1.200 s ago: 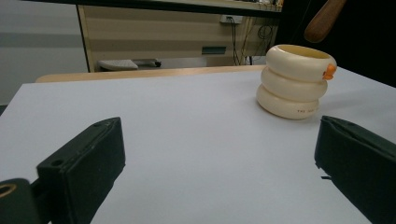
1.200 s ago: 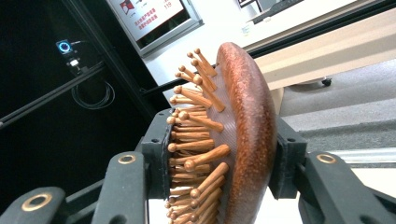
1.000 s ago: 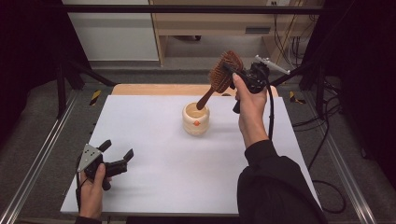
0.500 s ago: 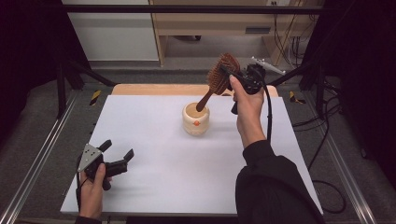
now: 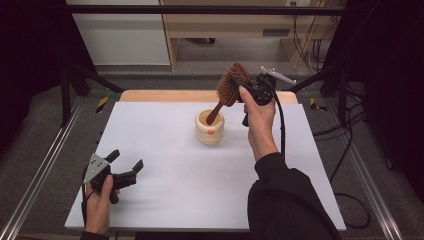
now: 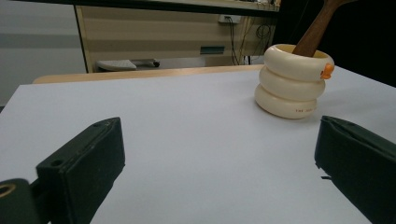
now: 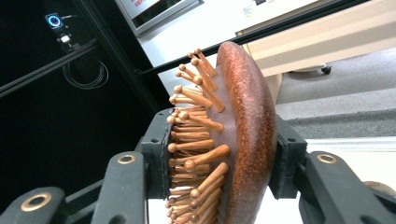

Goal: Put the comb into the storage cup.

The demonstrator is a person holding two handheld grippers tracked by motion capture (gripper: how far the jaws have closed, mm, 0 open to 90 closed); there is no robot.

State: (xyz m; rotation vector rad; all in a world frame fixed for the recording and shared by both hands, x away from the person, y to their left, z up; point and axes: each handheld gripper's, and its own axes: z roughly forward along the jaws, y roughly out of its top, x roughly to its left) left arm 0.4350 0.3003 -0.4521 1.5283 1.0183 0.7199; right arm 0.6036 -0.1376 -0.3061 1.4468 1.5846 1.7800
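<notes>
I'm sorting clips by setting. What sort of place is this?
Probably a lab or workshop recording bench, not a home: a white table inside a black metal frame, loose cables on grey floor, and a camera mounted on the frame.

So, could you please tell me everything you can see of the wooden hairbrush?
The hairbrush looks like dark reddish-brown wood, with an oval head, a rounded back and many light wooden pins ending in small balls. The right gripper clamps the head, one jaw on the pin side and one on the back. The brush slants down to the left in the high view, and the handle's lower end sits inside the cream ringed cup on the white table.
</notes>
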